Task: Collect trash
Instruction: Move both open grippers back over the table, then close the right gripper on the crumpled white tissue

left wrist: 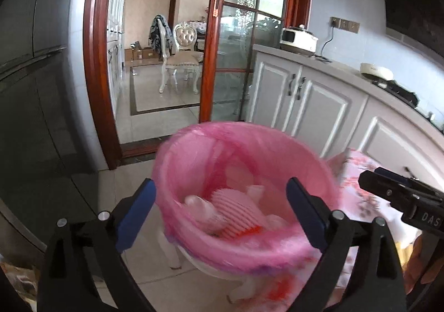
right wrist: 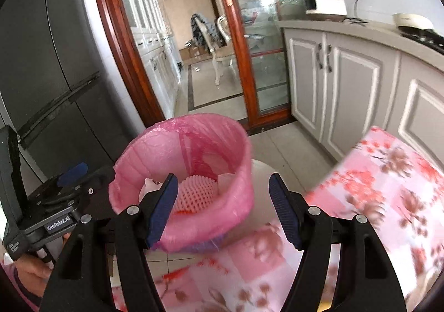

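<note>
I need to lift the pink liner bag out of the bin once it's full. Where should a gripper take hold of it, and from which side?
Grip the pink bag where it folds over the bin's rim: there the film is doubled and free of the trash inside. Come from above at the near edge, one finger inside and one outside, probably best with the open right gripper.

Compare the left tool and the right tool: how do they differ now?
The left tool stands wide open, its blue pads either side of the pink-lined bin; the right tool is open less wide. The left tool sits over the bin, the right tool beside it, over the flowered tablecloth. Both are empty and angled down.
</note>
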`<control>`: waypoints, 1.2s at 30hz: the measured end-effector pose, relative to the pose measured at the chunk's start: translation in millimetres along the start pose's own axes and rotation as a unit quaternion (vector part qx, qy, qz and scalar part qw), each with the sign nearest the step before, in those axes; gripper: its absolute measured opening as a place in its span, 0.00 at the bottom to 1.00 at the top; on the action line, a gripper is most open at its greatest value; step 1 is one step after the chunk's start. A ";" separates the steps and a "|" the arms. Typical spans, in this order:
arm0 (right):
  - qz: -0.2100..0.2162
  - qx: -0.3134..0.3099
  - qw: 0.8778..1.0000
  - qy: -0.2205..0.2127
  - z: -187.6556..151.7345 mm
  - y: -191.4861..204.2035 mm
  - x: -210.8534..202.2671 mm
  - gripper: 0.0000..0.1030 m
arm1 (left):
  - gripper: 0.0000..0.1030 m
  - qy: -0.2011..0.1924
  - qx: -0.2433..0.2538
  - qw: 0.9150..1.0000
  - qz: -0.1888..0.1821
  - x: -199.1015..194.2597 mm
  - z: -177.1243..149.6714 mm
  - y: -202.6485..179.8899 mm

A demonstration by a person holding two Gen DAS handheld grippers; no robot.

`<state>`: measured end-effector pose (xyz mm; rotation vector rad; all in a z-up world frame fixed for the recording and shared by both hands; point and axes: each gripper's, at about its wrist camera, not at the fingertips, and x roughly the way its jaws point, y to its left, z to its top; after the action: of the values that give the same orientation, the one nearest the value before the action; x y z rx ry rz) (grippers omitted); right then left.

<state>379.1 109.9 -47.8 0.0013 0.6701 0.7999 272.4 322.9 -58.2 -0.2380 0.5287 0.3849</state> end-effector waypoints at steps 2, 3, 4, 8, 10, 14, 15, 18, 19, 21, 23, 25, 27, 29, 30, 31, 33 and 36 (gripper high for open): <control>-0.015 0.002 1.000 -0.006 -6.6 -6.7 -20.5 0.64 | 0.92 -0.002 0.001 1.000 -0.009 -13.3 -5.9 -12.3; -0.020 0.003 1.000 -0.009 -10.4 -8.3 -29.0 0.64 | 0.93 -0.003 0.000 1.000 -0.013 -19.9 -10.0 -20.6; -0.029 0.005 0.999 -0.012 -16.0 -12.6 -41.6 0.64 | 0.93 -0.002 -0.002 1.000 -0.018 -25.1 -14.4 -26.7; -0.062 0.015 0.998 -0.023 -38.7 -33.1 -85.5 0.65 | 0.94 0.009 -0.009 0.999 -0.051 -43.2 -35.9 -59.7; -0.080 0.022 0.996 -0.027 -51.5 -45.7 -107.7 0.65 | 0.94 0.018 -0.010 0.997 -0.071 -51.3 -48.2 -79.3; -0.107 0.047 0.993 -0.034 -77.6 -74.7 -149.6 0.65 | 0.94 0.030 0.011 0.995 -0.090 -65.2 -70.4 -119.8; -0.114 0.054 0.991 -0.036 -85.1 -82.7 -159.5 0.65 | 0.94 0.032 0.015 0.995 -0.092 -68.3 -75.2 -129.5; -0.131 0.077 0.988 -0.040 -106.9 -105.0 -182.5 0.65 | 0.94 0.041 0.022 0.994 -0.099 -73.7 -89.7 -154.1; -0.134 0.084 0.987 -0.042 -112.5 -110.7 -187.9 0.65 | 0.94 0.042 0.024 0.994 -0.098 -76.3 -95.5 -162.6; -0.144 0.100 0.984 -0.043 -128.3 -125.4 -199.5 0.65 | 0.94 0.042 0.028 0.994 -0.096 -79.7 -105.3 -175.8; -0.155 0.107 0.981 -0.040 -140.4 -133.7 -205.9 0.65 | 0.94 0.053 0.039 0.993 -0.100 -81.3 -117.4 -193.0; -0.164 0.117 0.979 -0.038 -151.2 -143.6 -209.3 0.65 | 0.94 0.062 0.051 0.992 -0.101 -80.6 -128.2 -210.1; -0.175 0.130 0.975 -0.037 -162.9 -155.2 -215.9 0.65 | 0.94 0.071 0.059 0.990 -0.102 -79.8 -136.3 -221.1; -0.186 0.134 0.973 -0.034 -168.5 -164.3 -218.9 0.65 | 0.94 0.088 0.065 0.988 -0.107 -77.7 -146.3 -235.1; -0.190 0.135 0.972 -0.033 -171.0 -168.0 -220.0 0.65 | 0.94 0.095 0.068 0.987 -0.107 -76.8 -151.3 -240.5; -0.197 0.138 0.970 -0.029 -175.3 -175.0 -222.3 0.65 | 0.94 0.099 0.070 0.987 -0.107 -76.7 -155.2 -244.7; -0.203 0.142 0.969 -0.025 -180.8 -185.0 -225.6 0.65 | 0.94 0.110 0.078 0.985 -0.107 -75.8 -164.8 -255.1; -0.211 0.151 0.965 -0.022 -187.6 -198.0 -230.0 0.65 | 0.94 0.122 0.084 0.983 -0.107 -74.4 -173.7 -264.0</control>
<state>290.3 -228.3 -118.1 0.1491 0.7134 0.2817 245.9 7.9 -132.2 -0.1783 0.7643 0.1000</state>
